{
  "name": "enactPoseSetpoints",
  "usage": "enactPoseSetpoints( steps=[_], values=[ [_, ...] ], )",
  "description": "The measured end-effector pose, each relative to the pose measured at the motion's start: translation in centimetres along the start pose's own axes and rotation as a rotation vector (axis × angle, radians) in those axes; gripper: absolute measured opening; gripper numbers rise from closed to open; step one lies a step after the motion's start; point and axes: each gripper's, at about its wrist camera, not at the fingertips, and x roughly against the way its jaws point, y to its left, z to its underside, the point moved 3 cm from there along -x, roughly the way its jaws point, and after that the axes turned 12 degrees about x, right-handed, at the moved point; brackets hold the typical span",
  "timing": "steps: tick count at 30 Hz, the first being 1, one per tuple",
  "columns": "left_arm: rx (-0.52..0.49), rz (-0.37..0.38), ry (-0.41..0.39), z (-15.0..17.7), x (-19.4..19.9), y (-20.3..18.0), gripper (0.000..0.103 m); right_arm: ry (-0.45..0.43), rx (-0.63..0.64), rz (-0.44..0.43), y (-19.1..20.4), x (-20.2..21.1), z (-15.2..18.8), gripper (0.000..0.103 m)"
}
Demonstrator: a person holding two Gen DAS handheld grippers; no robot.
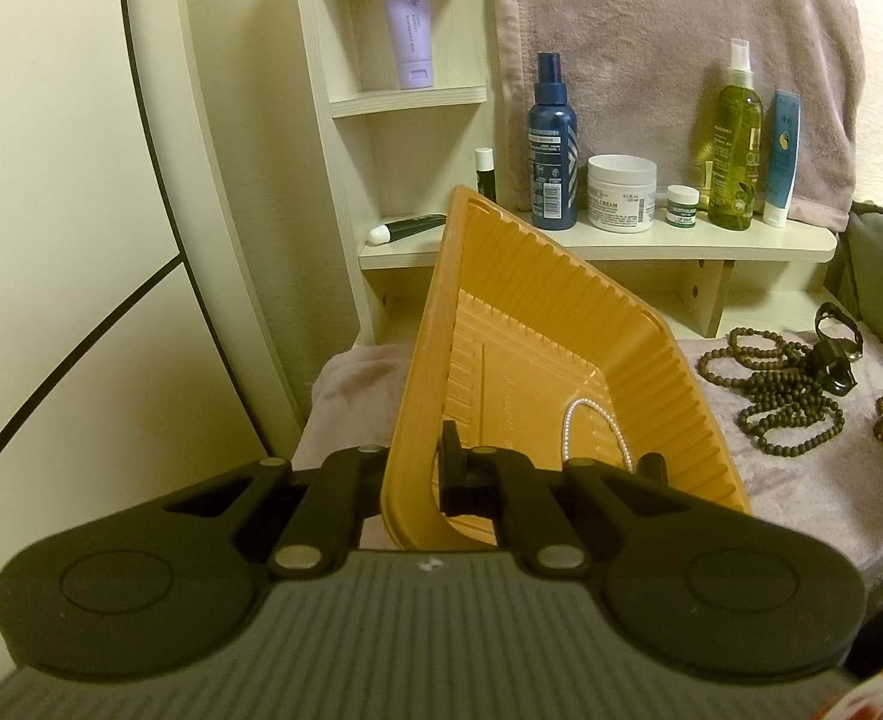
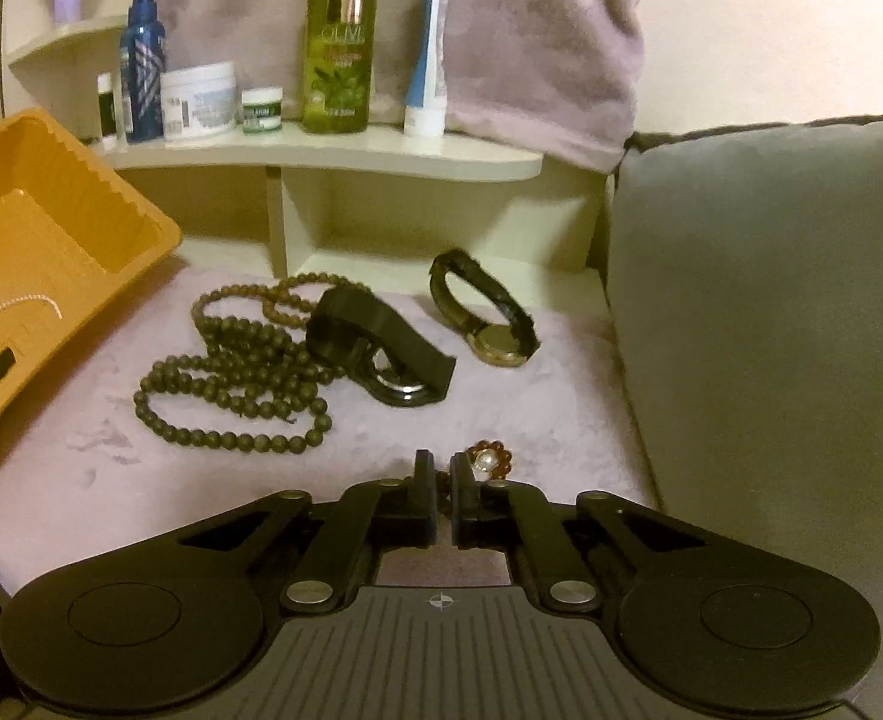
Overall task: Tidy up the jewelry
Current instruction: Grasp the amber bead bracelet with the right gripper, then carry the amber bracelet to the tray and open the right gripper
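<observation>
My left gripper (image 1: 414,468) is shut on the near wall of an orange plastic tray (image 1: 561,324) and holds it tilted. A white pearl strand (image 1: 585,426) lies inside the tray. My right gripper (image 2: 441,474) is shut on a small amber bead bracelet with a pearl (image 2: 489,461), low over the mauve cloth (image 2: 141,468). On the cloth lie a dark wooden bead necklace (image 2: 237,372), a black watch (image 2: 381,342) and a gold-faced watch with a dark strap (image 2: 489,312). The tray (image 2: 39,228) and pearl strand (image 2: 15,306) also show at the left of the right wrist view.
A cream shelf (image 1: 651,240) behind carries a blue bottle (image 1: 552,150), a white jar (image 1: 621,192), a green bottle (image 1: 735,144) and tubes. A mauve towel (image 1: 651,30) hangs behind. A grey cushion (image 2: 771,330) stands on the right. A white curved panel (image 1: 51,180) is on the left.
</observation>
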Motion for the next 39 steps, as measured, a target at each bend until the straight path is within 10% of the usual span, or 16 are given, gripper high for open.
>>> enactPoseSetpoints(
  steps=[25,39],
  values=[
    [0.006,0.004,-0.002,0.0,0.1,0.0,0.005,-0.183,-0.096,0.005,-3.4,5.3,-4.6,0.004],
    [0.011,0.012,-0.002,0.0,0.0,0.1,0.006,-0.266,-0.068,-0.328,5.1,6.6,-9.7,0.004]
  ],
)
